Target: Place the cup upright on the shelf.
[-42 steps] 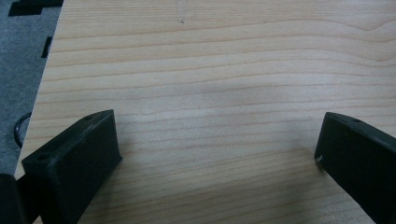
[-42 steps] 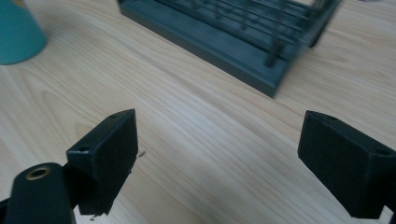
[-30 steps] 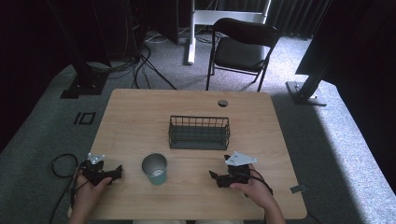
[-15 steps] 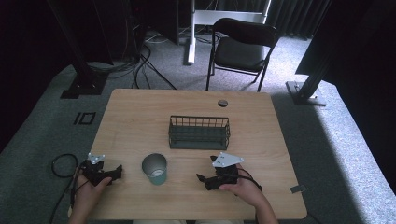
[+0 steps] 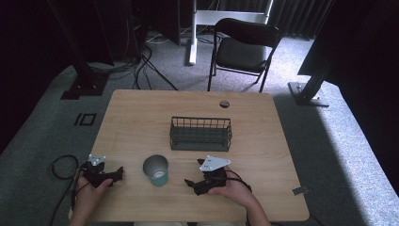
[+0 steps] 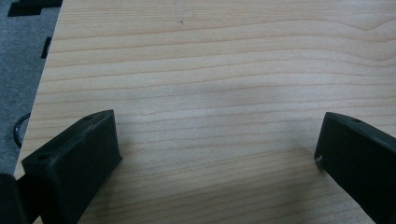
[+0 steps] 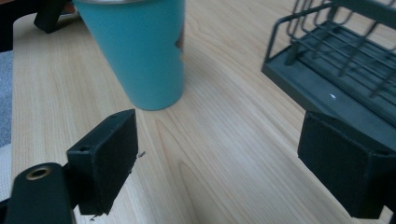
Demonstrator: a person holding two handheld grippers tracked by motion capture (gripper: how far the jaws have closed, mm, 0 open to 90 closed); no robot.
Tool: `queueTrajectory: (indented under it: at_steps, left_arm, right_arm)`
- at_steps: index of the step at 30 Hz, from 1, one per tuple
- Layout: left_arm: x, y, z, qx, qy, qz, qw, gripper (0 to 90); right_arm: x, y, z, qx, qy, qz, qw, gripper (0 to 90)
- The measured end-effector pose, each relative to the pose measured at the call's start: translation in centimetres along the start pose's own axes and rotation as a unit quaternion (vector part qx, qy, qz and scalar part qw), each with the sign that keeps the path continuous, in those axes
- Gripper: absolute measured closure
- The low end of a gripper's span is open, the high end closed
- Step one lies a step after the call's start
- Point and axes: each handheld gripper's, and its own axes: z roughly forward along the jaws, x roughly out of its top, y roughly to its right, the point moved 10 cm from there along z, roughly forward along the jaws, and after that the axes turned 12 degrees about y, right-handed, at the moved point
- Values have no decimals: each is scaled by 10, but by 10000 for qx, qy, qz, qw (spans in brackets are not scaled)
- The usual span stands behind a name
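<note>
Left gripper (image 5: 117,173) rests at table's (image 5: 141,117) near-left corner, jaws wide apart, nothing between, only bare wood ahead.
Cup (image 5: 155,170) upright near front edge, between both grippers, apart from each.
Right gripper (image 5: 190,184) low over table, jaws spread and empty, aimed leftward at cup; cup stands ahead, left of jaw line.
Risk: off-centre approach, one jaw clips tapered wall, tall cup tips or skids toward left hand (image 5: 89,195).
Basket (image 5: 201,133) near behind; wide swing could snag wire.

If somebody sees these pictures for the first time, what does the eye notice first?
Probably the teal metal cup, standing upright near the front edge of the pale wooden table. Behind it, mid-table, sits the dark wire basket. The right gripper lies just right of the cup, jaws open toward it.
</note>
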Motion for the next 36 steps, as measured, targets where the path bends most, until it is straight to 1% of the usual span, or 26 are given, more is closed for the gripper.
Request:
queueTrajectory:
  at_steps: [9,13,20,24,29,33,36]
  left_arm:
    - [0,0,0,-1,-6,1,10000,2]
    - [0,0,0,-3,-7,2,10000,2]
    - [0,0,0,-6,-4,3,10000,2]
    - [0,0,0,-7,-10,3,10000,2]
    - [0,0,0,-6,-9,4,10000,2]
    - [0,0,0,-6,-9,2,10000,2]
    - [0,0,0,-6,-9,3,10000,2]
  right_arm:
    - [5,-16,21,219,37,-16,9998,120]
    - [9,-23,30,316,74,-69,9995,121]
    - [12,-34,47,465,55,-149,9988,121]
    - [13,-38,53,500,73,-167,9986,121]
    - [14,-44,64,590,130,-135,9981,124]
    - [14,-48,71,617,130,-162,9979,124]
    - [16,-50,75,630,156,-135,9978,124]
